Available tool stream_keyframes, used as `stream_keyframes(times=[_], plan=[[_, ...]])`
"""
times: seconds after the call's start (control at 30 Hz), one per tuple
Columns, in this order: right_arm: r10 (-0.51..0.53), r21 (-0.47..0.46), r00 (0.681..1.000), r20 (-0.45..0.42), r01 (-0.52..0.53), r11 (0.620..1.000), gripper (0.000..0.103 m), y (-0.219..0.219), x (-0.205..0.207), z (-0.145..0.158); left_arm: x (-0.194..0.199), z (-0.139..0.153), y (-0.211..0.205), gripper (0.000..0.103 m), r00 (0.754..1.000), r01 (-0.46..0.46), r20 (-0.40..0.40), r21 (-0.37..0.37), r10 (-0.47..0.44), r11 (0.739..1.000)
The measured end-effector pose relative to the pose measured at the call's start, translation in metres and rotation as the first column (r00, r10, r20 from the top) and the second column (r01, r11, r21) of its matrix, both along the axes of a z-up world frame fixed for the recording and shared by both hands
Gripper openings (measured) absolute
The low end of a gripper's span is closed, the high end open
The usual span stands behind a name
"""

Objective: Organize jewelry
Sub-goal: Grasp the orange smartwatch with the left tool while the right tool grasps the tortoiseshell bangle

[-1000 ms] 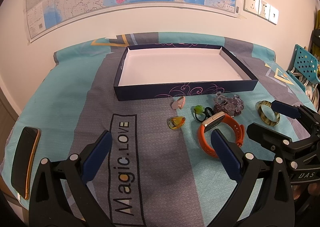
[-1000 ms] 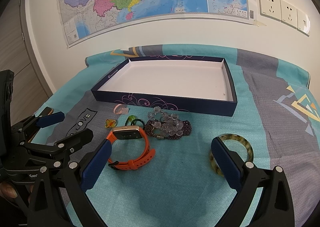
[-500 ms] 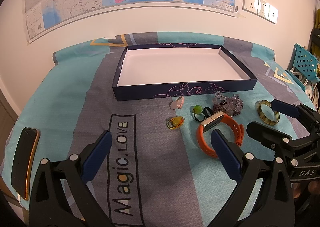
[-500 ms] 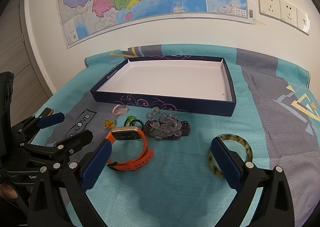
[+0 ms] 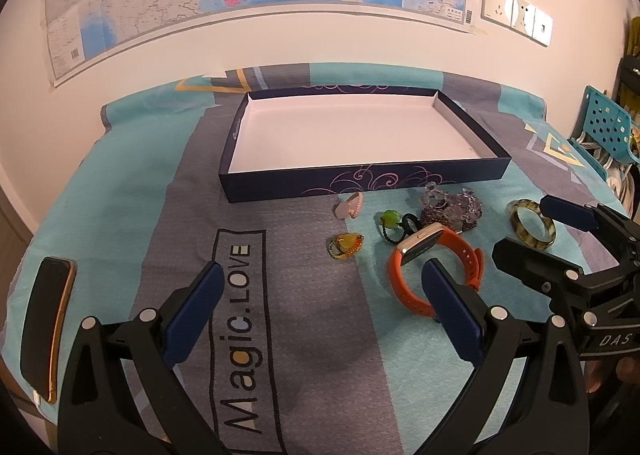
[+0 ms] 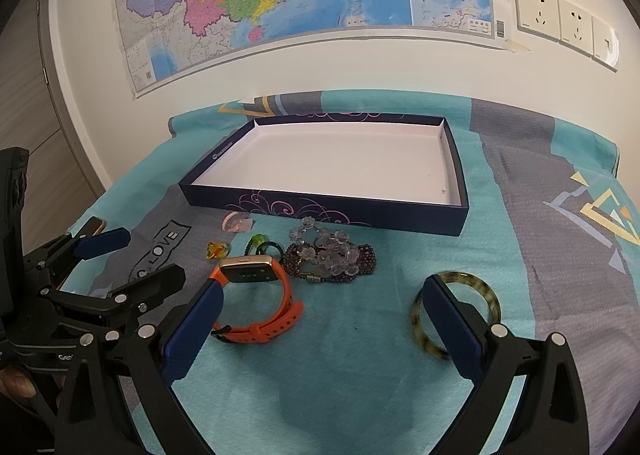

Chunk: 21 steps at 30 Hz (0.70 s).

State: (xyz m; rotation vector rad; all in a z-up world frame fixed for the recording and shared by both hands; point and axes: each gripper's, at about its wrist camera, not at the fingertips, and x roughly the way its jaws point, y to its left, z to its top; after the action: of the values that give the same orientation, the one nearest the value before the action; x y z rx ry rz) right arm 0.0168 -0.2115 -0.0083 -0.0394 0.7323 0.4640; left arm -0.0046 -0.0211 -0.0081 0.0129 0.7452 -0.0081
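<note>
A shallow dark blue box (image 5: 360, 183) (image 6: 320, 211) with a white floor lies on the cloth. In front of it lie an orange watch (image 5: 464, 251) (image 6: 280, 319), a tortoiseshell bangle (image 5: 532, 239) (image 6: 494, 295), a heap of clear and purple beaded bracelets (image 5: 452, 207) (image 6: 332, 255), a green hair tie (image 5: 390, 219) (image 6: 260, 243), an amber ring (image 5: 346, 245) (image 6: 217, 250) and a pink piece (image 5: 350, 205) (image 6: 238, 222). My left gripper (image 5: 320, 275) (image 6: 148, 255) hovers open, left of the watch. My right gripper (image 6: 323, 287) (image 5: 524, 227) hovers open between watch and bangle. Neither holds anything.
A dark phone (image 5: 48, 327) (image 6: 94, 223) lies near the cloth's left edge. A blue perforated chair (image 5: 604, 127) stands off the right side. The wall with a map and sockets rises right behind the box.
Both views have drifted only slightly. The jewelry and the box have not moved, and both grippers stay open.
</note>
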Motion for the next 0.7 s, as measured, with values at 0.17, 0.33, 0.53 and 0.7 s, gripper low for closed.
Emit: stream_keyframes(times=[0.17, 0.33, 0.53, 0.7], plan=[[-0.019, -0.004, 1.000, 0.001, 0.019, 1.000, 0.096, -0.013, 0.003, 0.001, 0.001, 0.000, -0.001, 0.097, 0.999, 0.037, -0.005, -0.013, -0.037, 0.999], [-0.086, -0.017, 0.996, -0.026, 0.086, 0.996, 0.096, -0.046, 0.014, -0.001, 0.005, -0.005, -0.005, 0.083, 0.995, 0.095, -0.037, -0.051, -0.097, 0.994], [-0.136, -0.051, 0.988, -0.075, 0.132, 0.990, 0.085, -0.075, 0.028, -0.011, 0.010, -0.016, -0.013, 0.067, 0.981, 0.164, -0.093, -0.098, -0.173, 0.982], [-0.131, -0.065, 0.986, -0.106, 0.124, 0.990, 0.064, -0.083, 0.036, -0.018, 0.017, -0.021, -0.016, 0.057, 0.969, 0.193, -0.128, -0.131, -0.210, 0.972]])
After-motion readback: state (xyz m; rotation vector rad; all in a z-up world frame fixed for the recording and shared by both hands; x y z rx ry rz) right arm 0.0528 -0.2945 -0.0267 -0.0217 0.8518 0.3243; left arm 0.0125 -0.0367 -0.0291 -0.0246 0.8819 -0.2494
